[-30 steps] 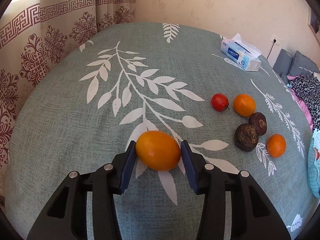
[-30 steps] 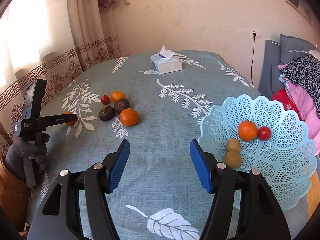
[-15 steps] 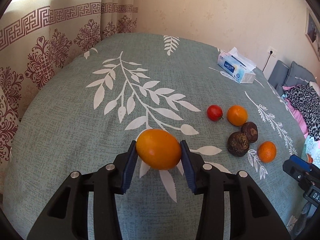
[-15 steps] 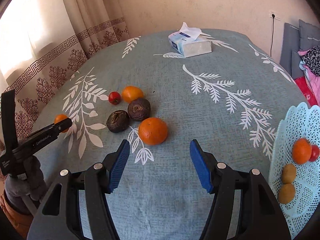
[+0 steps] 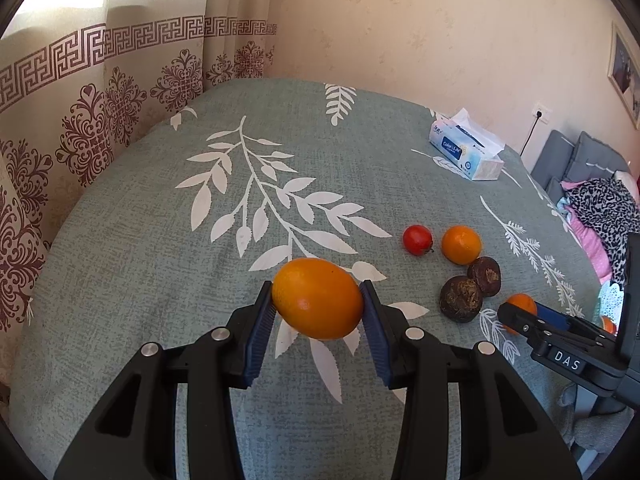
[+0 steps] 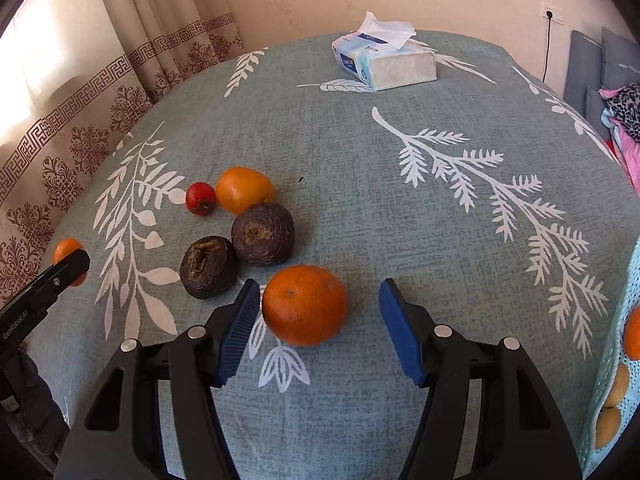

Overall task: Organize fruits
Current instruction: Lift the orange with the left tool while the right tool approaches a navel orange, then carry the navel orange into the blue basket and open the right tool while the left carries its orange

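My left gripper [image 5: 318,308] is shut on an oval orange fruit [image 5: 318,298], held just above the green leaf-print cloth. In the right wrist view a round orange [image 6: 305,305] lies on the cloth between the open blue pads of my right gripper [image 6: 316,324], close to the left pad and apart from the right one. Behind it sit two dark brown fruits [image 6: 208,266] [image 6: 263,234], another orange fruit [image 6: 244,190] and a small red fruit [image 6: 200,199]. The light blue lattice basket [image 6: 612,360], at the right edge, holds an orange and some yellow-brown fruits.
A tissue box [image 6: 384,60] stands at the far side of the table. Patterned curtains [image 5: 100,92] hang along the left. Grey cushions and clothes [image 5: 600,200] lie beyond the right edge. The left gripper shows at the left of the right wrist view [image 6: 44,280].
My right gripper swung left from the basket to the fruit group and now straddles the round orange. My left gripper lifted the oval orange fruit slightly off the cloth.
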Demonstrator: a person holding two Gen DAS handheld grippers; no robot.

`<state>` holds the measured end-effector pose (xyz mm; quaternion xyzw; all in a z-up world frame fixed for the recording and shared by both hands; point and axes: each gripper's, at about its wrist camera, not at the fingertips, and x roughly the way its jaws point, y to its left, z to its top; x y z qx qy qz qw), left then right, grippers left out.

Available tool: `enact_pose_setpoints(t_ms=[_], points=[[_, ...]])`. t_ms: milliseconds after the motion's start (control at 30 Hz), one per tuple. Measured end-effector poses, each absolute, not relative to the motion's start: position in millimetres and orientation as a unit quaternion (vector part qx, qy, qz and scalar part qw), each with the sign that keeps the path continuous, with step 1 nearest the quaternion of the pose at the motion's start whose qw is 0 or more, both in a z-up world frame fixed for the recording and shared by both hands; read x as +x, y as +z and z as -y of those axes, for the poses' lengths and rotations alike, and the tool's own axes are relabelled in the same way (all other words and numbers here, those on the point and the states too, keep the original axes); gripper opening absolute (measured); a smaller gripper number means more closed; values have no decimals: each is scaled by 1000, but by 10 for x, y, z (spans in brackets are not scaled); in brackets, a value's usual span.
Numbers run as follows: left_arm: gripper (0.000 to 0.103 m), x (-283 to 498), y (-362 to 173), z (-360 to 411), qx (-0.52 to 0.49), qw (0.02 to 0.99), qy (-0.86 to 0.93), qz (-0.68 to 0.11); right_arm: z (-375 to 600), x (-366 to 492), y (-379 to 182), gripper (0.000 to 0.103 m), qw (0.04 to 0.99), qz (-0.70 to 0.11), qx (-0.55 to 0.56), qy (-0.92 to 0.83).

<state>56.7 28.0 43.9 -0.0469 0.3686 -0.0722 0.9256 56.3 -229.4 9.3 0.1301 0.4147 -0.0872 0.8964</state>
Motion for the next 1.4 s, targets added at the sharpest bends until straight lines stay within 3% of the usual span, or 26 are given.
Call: enact_pose_setpoints(t_ms=[33, 133, 167, 600, 1400], points=[[43, 567, 439, -281, -47, 925, -72, -369, 2278, 572, 96, 64, 897, -415, 126, -86], [43, 562, 450, -276, -48, 925, -73, -370, 2212, 577, 99, 42, 899, -417, 105, -84], [43, 557, 458, -275, -49, 925, -73, -370, 2186, 568, 108, 41, 900, -417, 99, -80], [43, 455, 538, -213, -46, 927, -85, -362, 2204, 116, 415, 41, 914, -384, 99, -82], [43, 208, 605, 69, -26, 925, -121, -359, 3290, -1492, 883, 41, 915, -287, 190, -211]])
